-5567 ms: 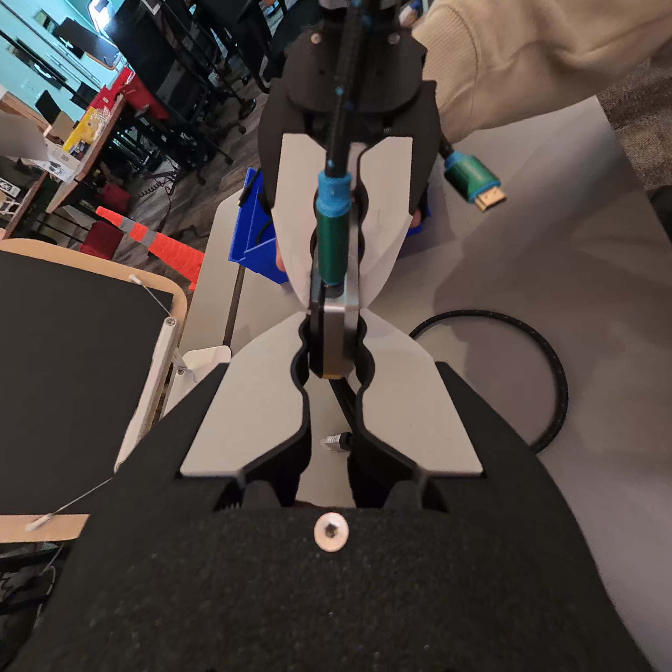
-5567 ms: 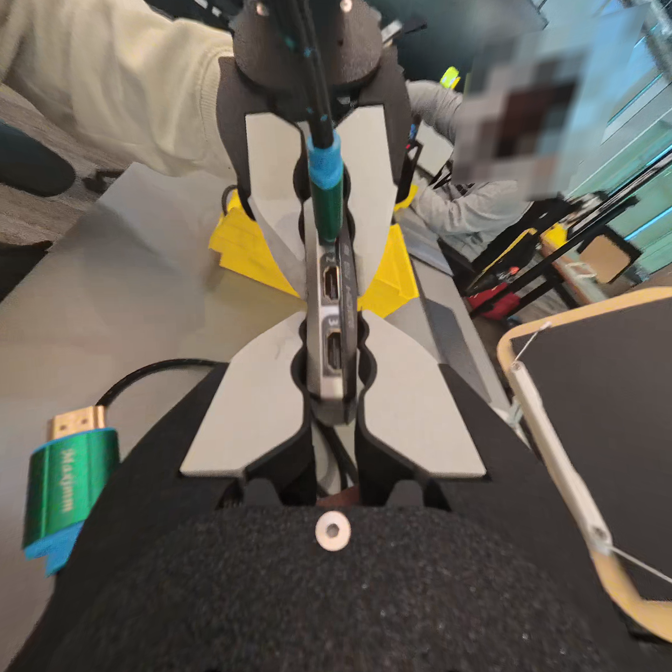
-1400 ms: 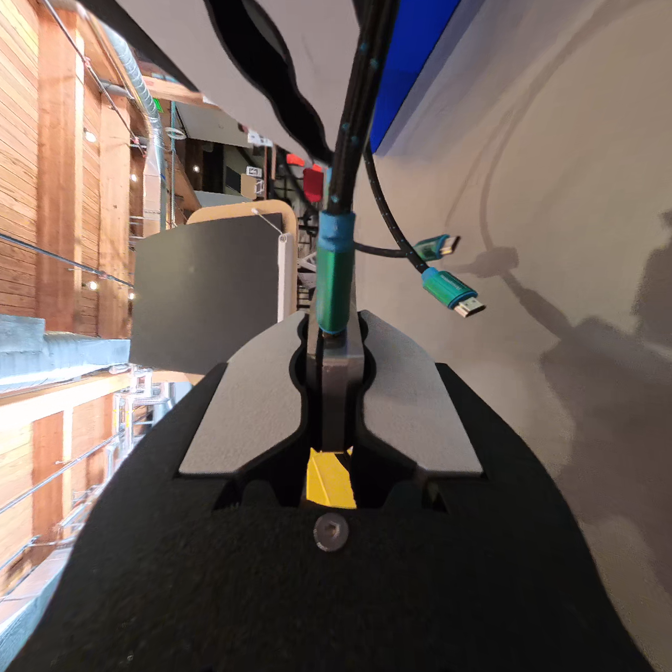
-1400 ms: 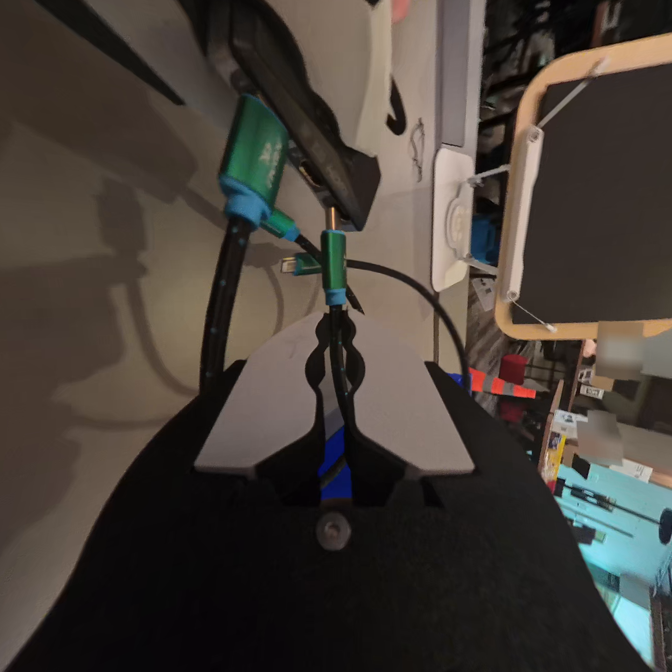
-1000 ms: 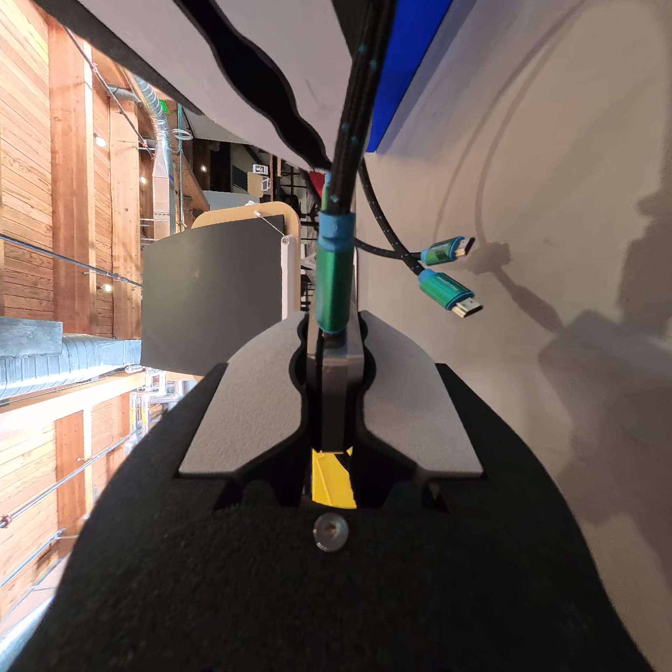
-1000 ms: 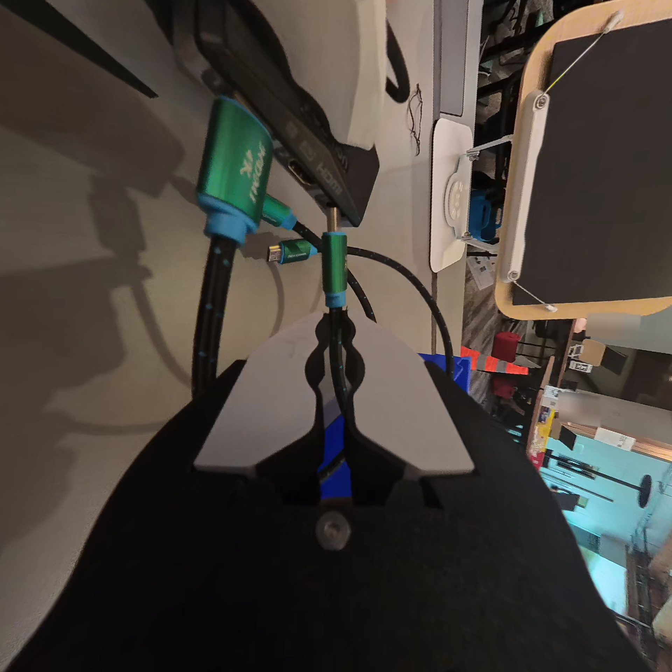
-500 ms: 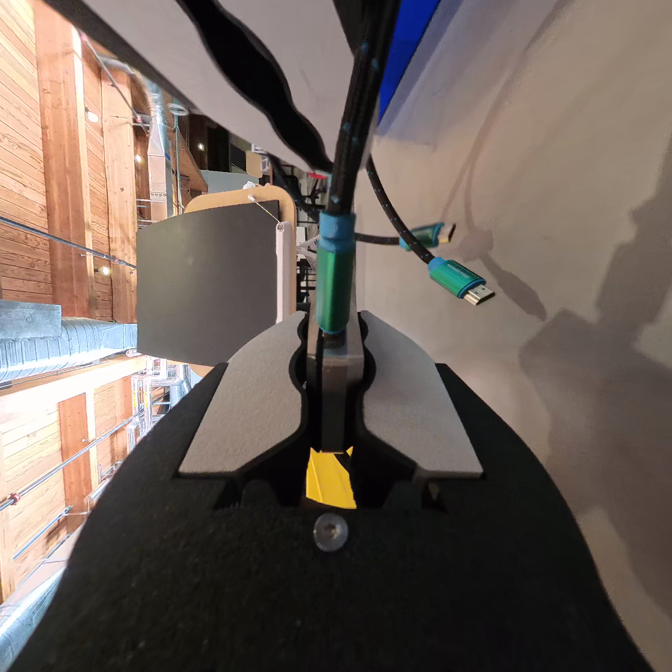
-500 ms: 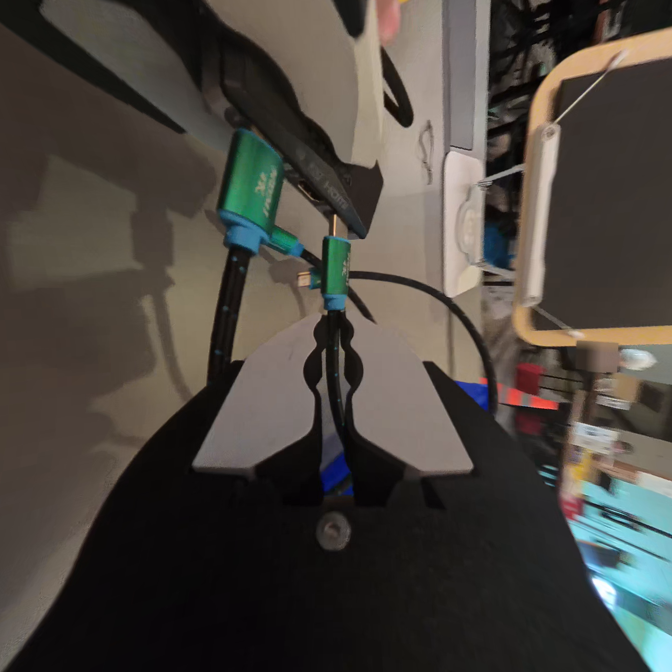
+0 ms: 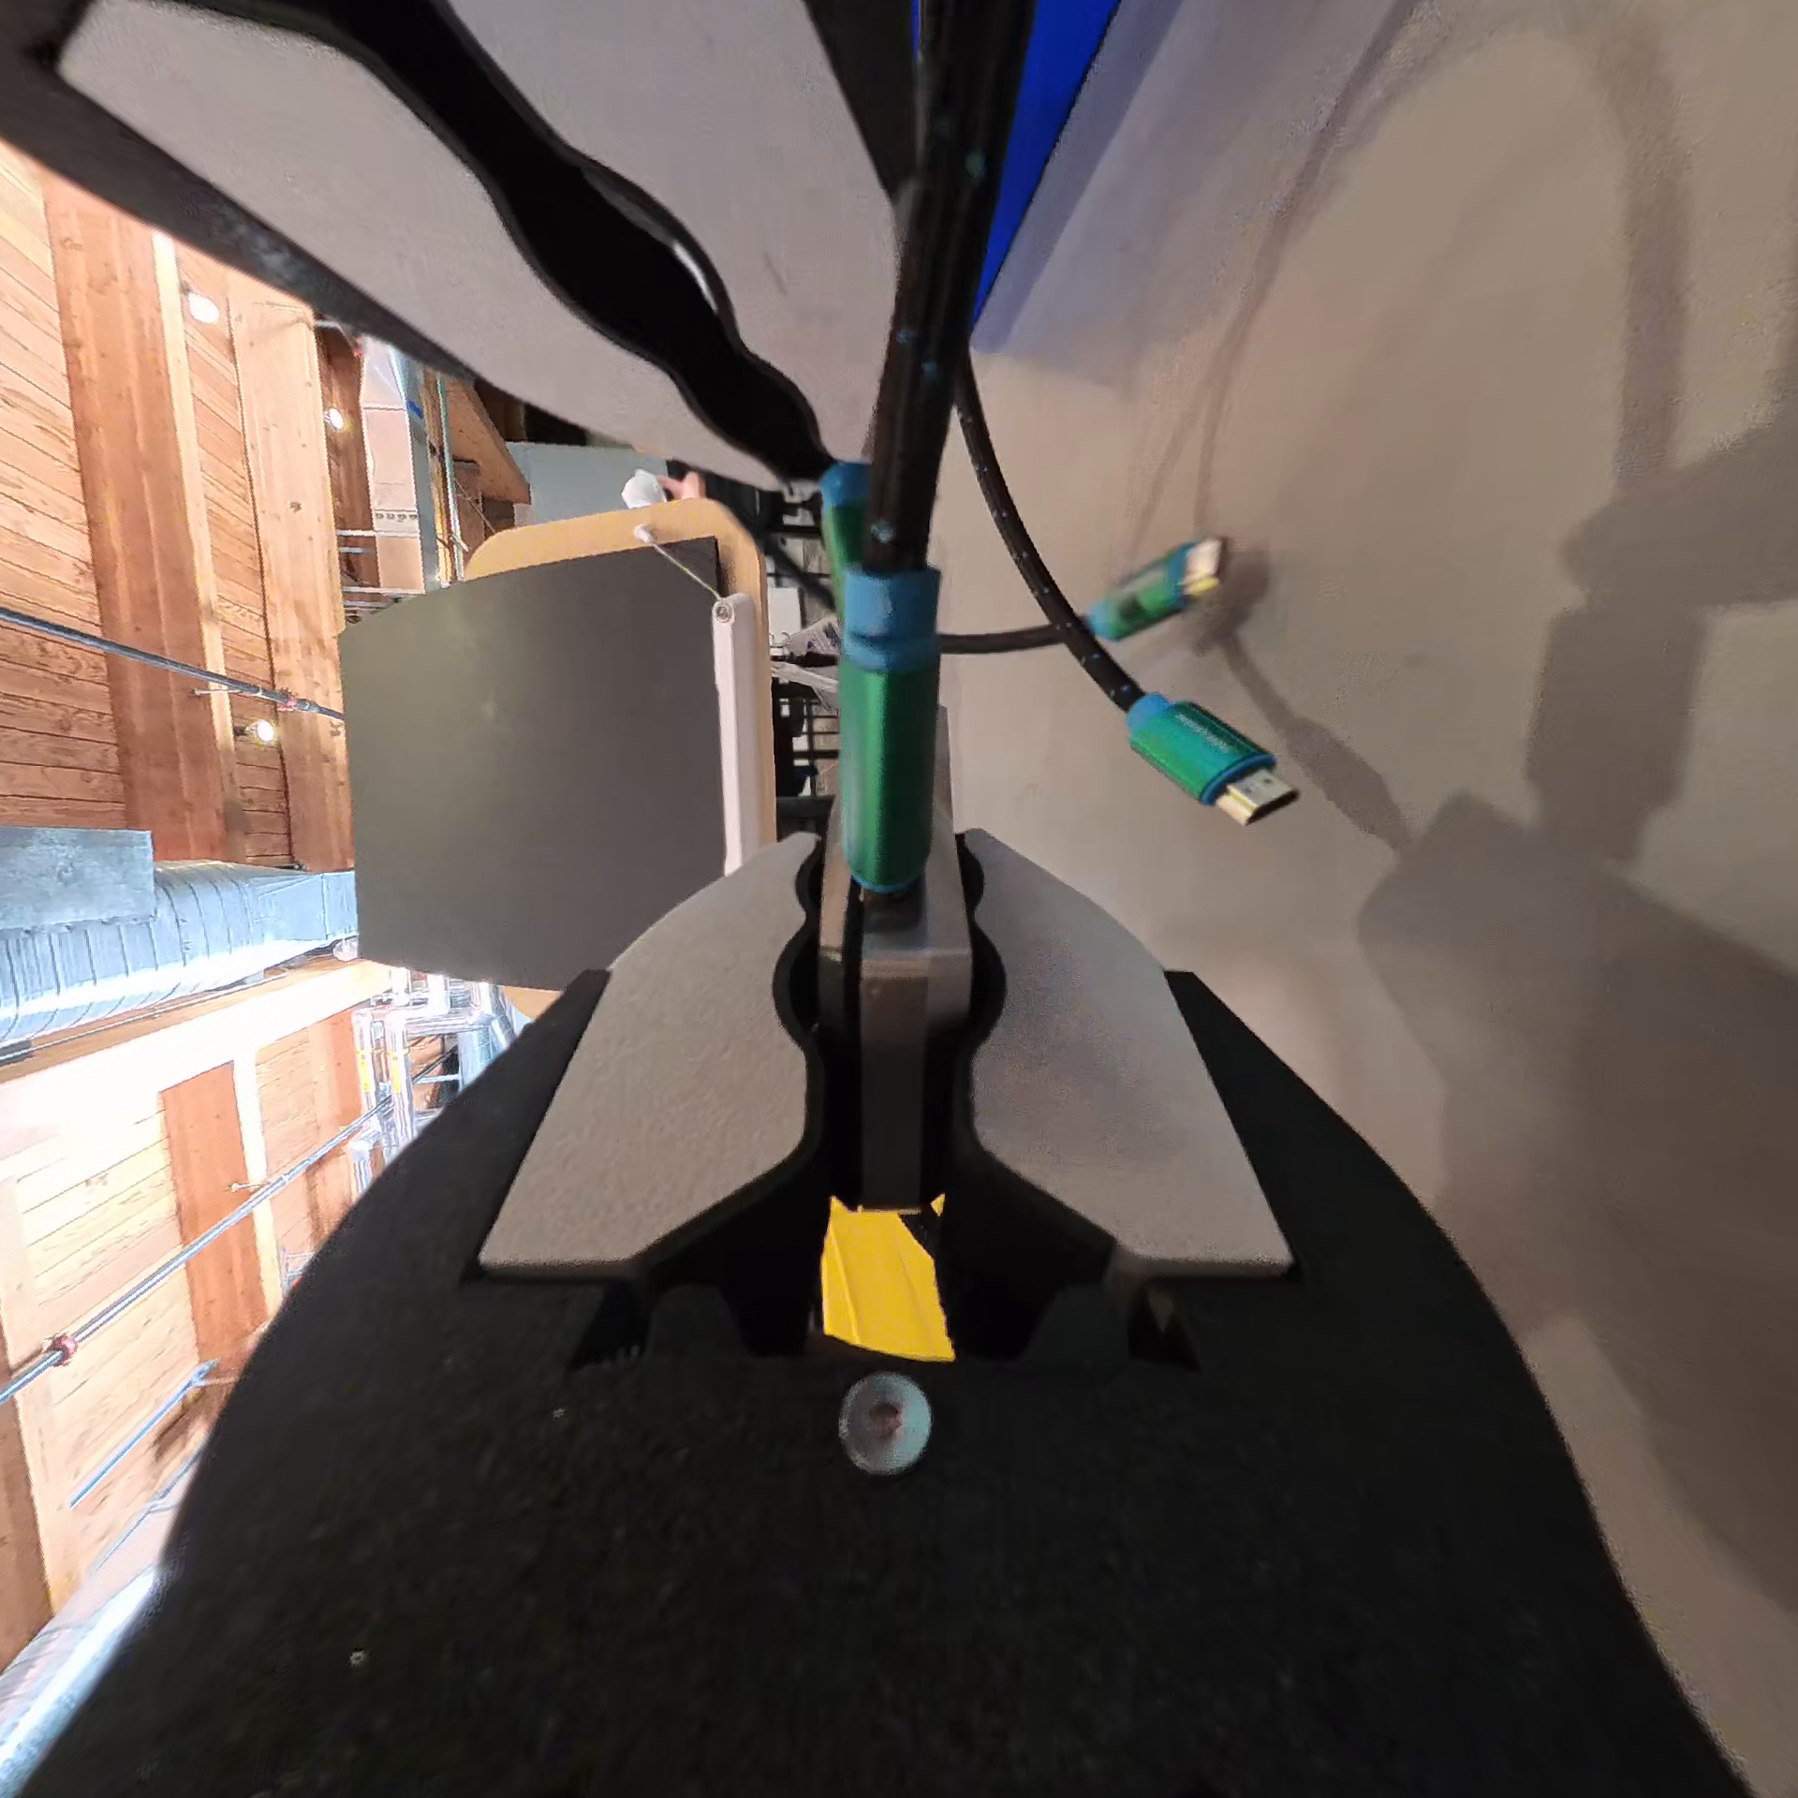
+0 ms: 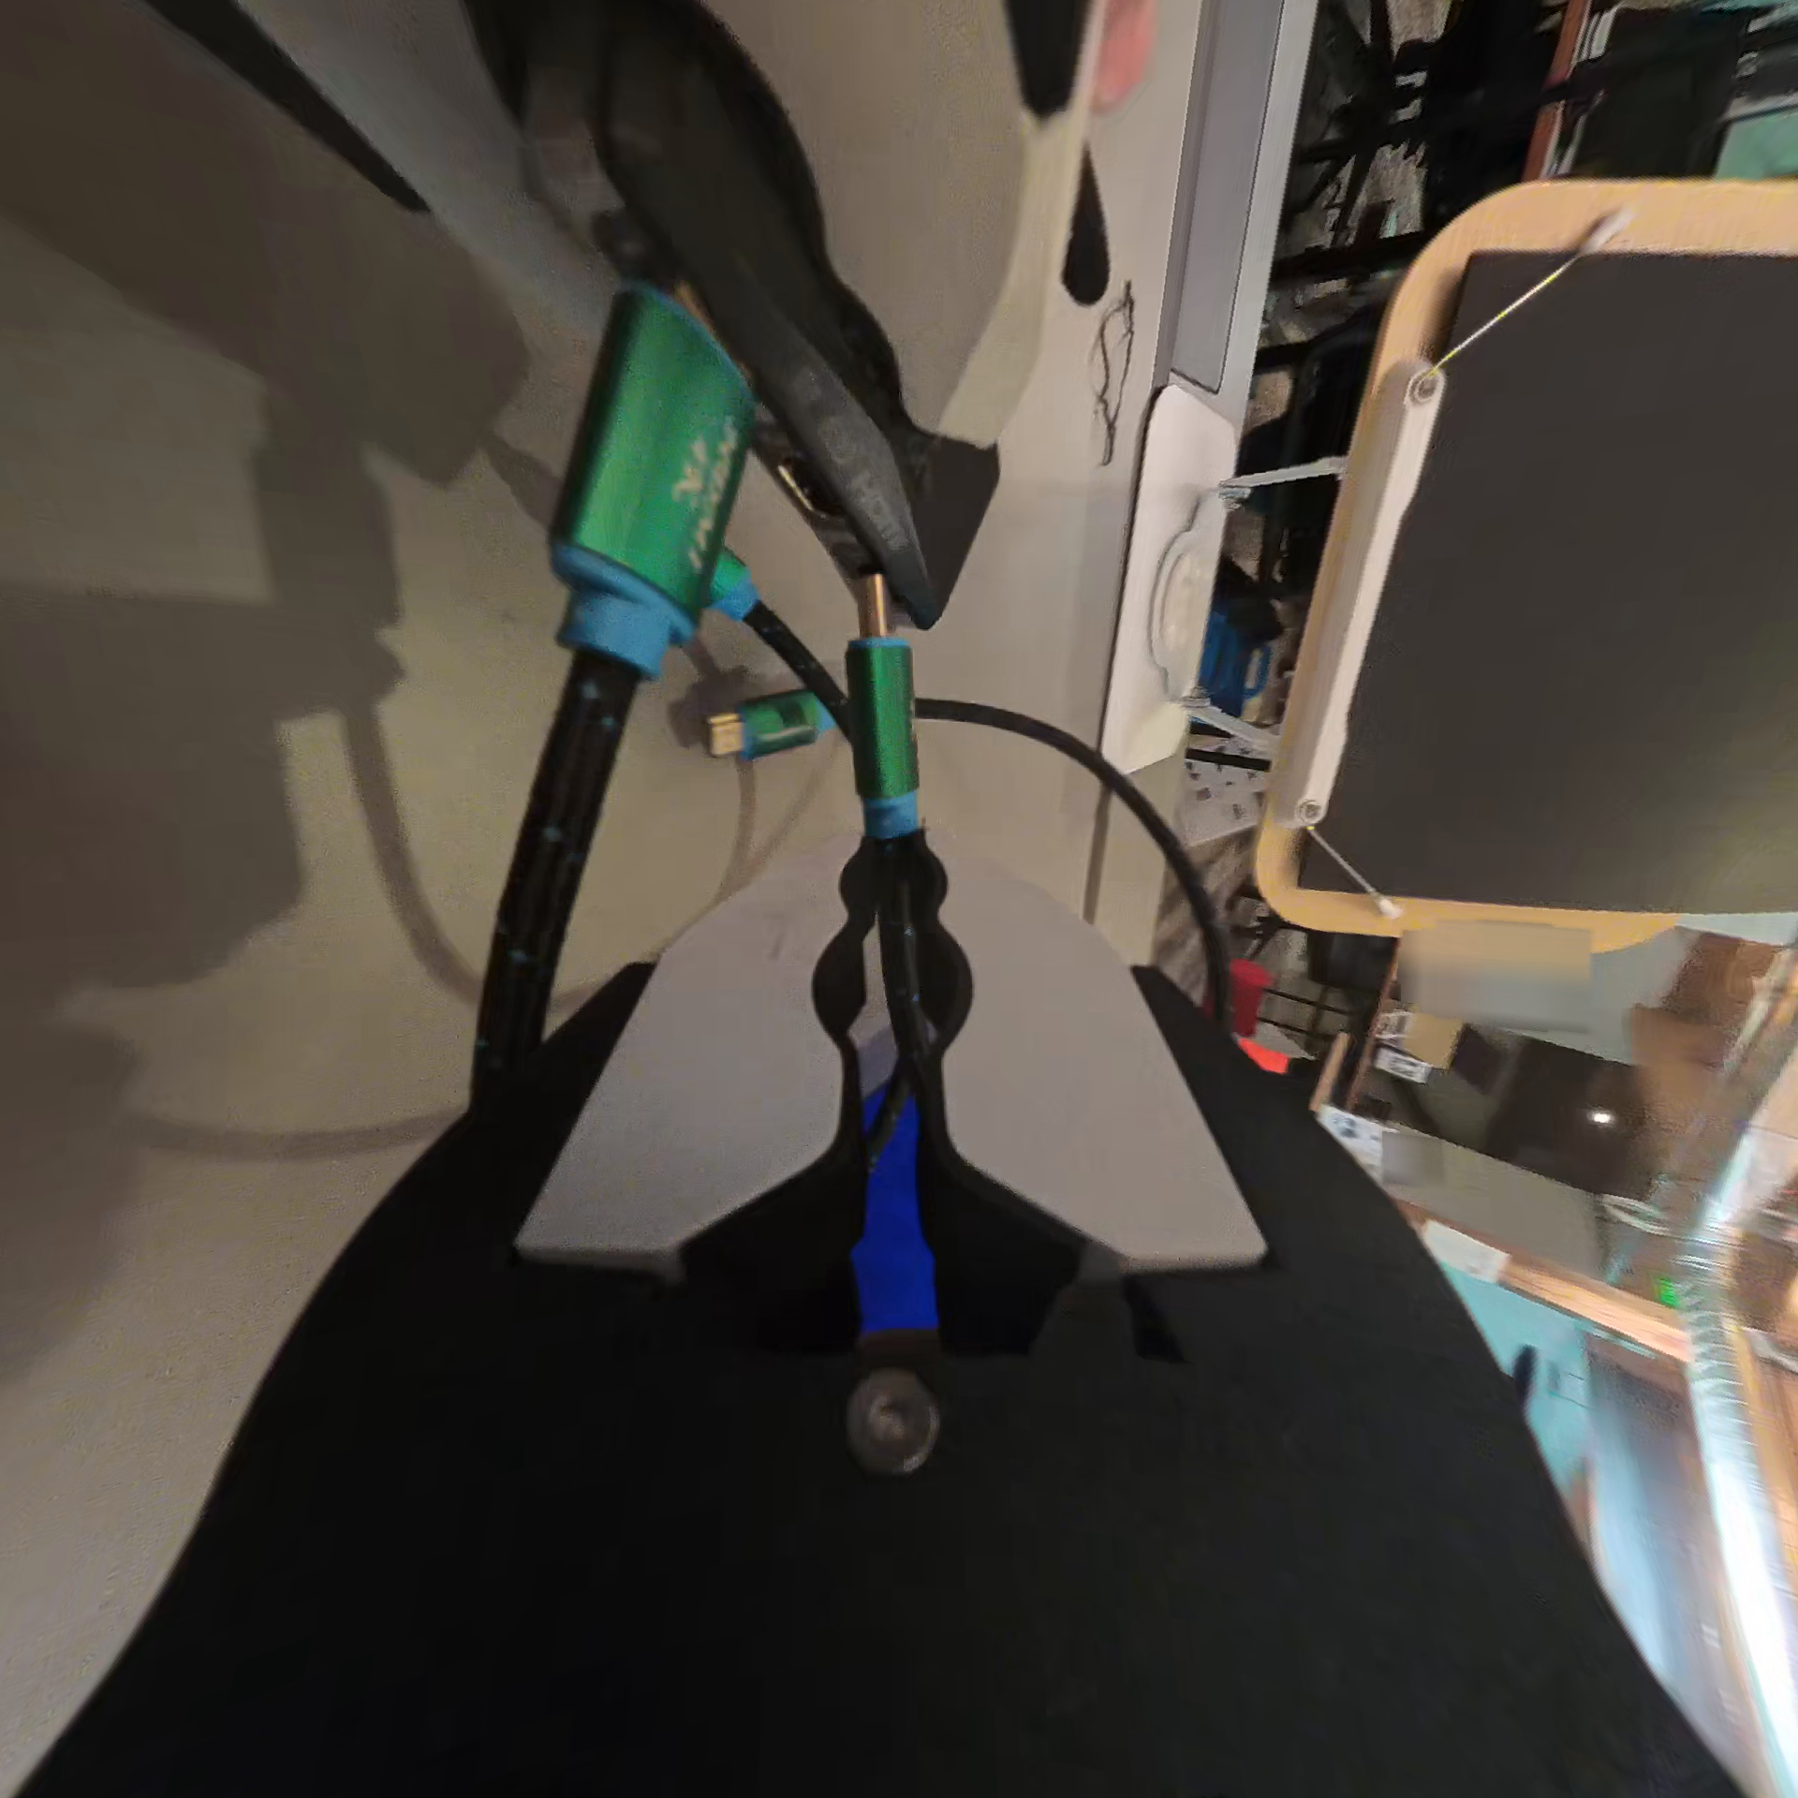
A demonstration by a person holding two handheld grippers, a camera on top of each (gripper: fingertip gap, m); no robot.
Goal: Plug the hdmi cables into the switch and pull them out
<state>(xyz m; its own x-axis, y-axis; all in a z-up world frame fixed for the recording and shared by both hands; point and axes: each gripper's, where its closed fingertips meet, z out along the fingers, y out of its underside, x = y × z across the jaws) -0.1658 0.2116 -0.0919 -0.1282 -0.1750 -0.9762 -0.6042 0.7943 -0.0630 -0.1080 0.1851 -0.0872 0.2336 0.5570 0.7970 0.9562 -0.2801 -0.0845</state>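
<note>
My left gripper (image 9: 890, 876) is shut on the dark HDMI switch (image 9: 900, 1051), held edge-on above the table. A green plug (image 9: 885, 759) with a braided cable sits in the switch. My right gripper (image 10: 890, 866) is shut on a braided cable just behind a second green plug (image 10: 883, 730). That plug's metal tip (image 10: 873, 603) is bare and meets the corner of the switch (image 10: 846, 457); I cannot tell if it is inside a port. The plugged-in green plug (image 10: 657, 477) shows to its left. The right gripper's fingers (image 9: 584, 195) fill the top of the left wrist view.
Two loose green plugs (image 9: 1202, 759) (image 9: 1158, 589) lie on the beige table (image 9: 1459, 486), one also in the right wrist view (image 10: 769, 730). A wood-rimmed dark board (image 10: 1605, 584) stands beyond the table edge. A white device (image 10: 1168, 603) sits at that edge.
Both grippers keep their holds. The switch has turned more edge-on in the right wrist view and come closer. The loose plugs have shifted outward in the left wrist view.
</note>
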